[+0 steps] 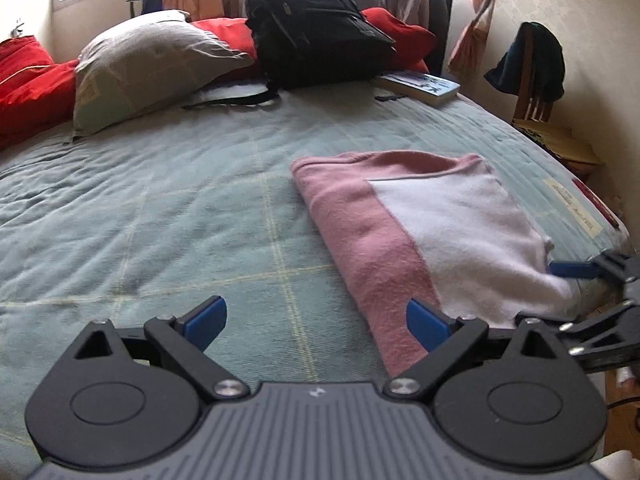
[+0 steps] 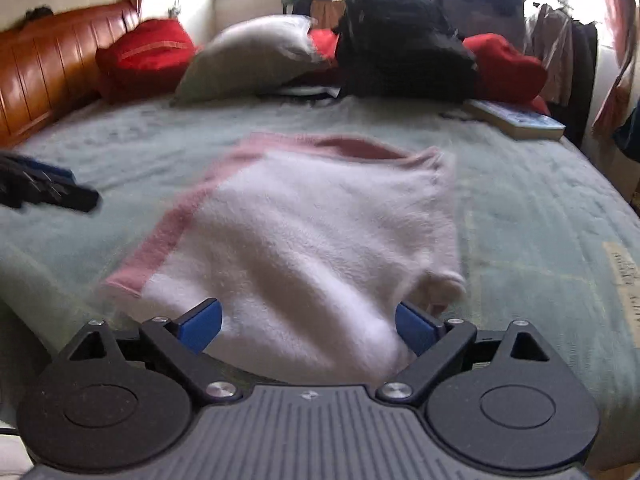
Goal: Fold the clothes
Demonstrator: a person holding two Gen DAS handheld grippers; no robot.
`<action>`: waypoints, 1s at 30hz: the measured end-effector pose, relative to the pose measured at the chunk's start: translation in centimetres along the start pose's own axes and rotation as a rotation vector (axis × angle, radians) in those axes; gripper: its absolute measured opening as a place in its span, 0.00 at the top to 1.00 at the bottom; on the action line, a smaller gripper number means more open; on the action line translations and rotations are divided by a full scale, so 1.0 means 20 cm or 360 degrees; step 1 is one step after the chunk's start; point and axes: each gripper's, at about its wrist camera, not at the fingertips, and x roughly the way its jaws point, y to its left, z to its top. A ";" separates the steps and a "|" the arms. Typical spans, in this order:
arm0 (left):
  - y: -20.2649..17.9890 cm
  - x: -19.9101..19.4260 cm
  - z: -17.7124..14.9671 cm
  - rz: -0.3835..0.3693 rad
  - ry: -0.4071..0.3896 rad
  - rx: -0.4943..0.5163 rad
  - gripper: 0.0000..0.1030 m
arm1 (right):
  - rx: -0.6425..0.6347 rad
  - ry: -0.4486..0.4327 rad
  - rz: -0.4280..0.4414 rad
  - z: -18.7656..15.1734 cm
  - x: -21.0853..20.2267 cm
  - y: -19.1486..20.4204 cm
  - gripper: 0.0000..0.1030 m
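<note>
Both grippers stand wide open and hold nothing: left gripper (image 1: 316, 322), right gripper (image 2: 308, 326). Ahead of them, the pink-and-white garment (image 1: 420, 232) lies on the bed (image 1: 160, 208), apparently folded into a compact rectangle; the blur hides whether another fold remains.

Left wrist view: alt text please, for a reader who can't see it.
A folded pink and white garment lies on a green bedspread, ahead and right of the open left gripper. The right gripper is at its right edge. A pillow, backpack and book sit behind.
</note>
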 end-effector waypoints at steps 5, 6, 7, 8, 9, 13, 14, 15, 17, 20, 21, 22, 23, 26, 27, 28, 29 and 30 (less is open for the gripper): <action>-0.06 0.01 0.00 -0.0060 -0.0015 0.0026 0.06 | 0.0023 -0.0066 0.0070 0.03 -0.04 0.06 0.02; -0.07 0.01 0.00 -0.0073 -0.0014 0.0028 0.06 | 0.0028 -0.0050 0.0096 0.03 -0.02 0.07 0.02; -0.07 0.00 -0.01 -0.0078 -0.0010 0.0023 0.06 | 0.0033 -0.0035 0.0120 0.03 -0.01 0.07 0.02; -0.07 0.00 -0.01 -0.0082 -0.0006 0.0018 0.06 | 0.0047 -0.0017 0.0093 0.01 0.00 0.06 0.02; -0.06 0.00 -0.01 -0.0087 -0.0002 0.0012 0.06 | 0.0061 0.0001 0.0066 -0.01 0.01 0.04 0.02; -0.04 0.01 -0.01 -0.0049 0.0016 -0.0026 0.06 | 0.0109 -0.0003 0.0090 -0.03 -0.01 0.02 0.04; -0.05 0.02 -0.01 -0.0061 0.0012 -0.0026 0.06 | 0.0120 -0.0023 0.0129 -0.02 -0.03 0.02 0.03; -0.06 0.02 0.00 -0.0073 0.0007 -0.0026 0.06 | 0.0130 -0.0043 0.0167 -0.02 -0.05 0.03 0.02; -0.07 0.02 0.01 -0.0110 0.0000 -0.0023 0.06 | 0.0150 -0.0084 0.0244 0.00 -0.08 0.04 0.00; -0.11 0.02 0.00 -0.0168 0.0002 0.0004 0.06 | 0.0179 -0.0026 0.0248 -0.02 -0.03 0.04 0.00; -0.11 0.02 -0.01 -0.0181 0.0008 0.0010 0.06 | 0.0209 0.0003 0.0226 -0.04 -0.02 0.01 0.00; -0.11 0.02 -0.02 -0.0190 0.0015 0.0007 0.06 | 0.0239 0.0033 0.0204 -0.05 0.00 -0.01 0.03; -0.10 0.02 -0.02 -0.0200 0.0022 -0.0006 0.06 | 0.0270 0.0062 0.0183 -0.07 0.01 -0.04 0.03; -0.06 0.04 -0.01 -0.0264 0.0020 -0.0085 0.06 | 0.0346 0.0029 0.0253 -0.01 0.03 -0.13 0.02; -0.05 0.05 0.00 -0.0297 0.0017 -0.0124 0.06 | 0.0371 0.0018 0.0276 0.01 0.04 -0.15 0.01; -0.04 0.07 0.01 -0.0339 0.0013 -0.0166 0.06 | 0.0396 0.0007 0.0299 0.03 0.04 -0.18 0.00; -0.03 0.08 0.02 -0.0374 0.0009 -0.0197 0.06 | 0.0422 -0.0004 0.0323 0.06 0.05 -0.21 0.00; -0.03 0.08 0.03 -0.0403 0.0001 -0.0220 0.06 | 0.0447 -0.0014 0.0346 0.08 0.05 -0.24 0.00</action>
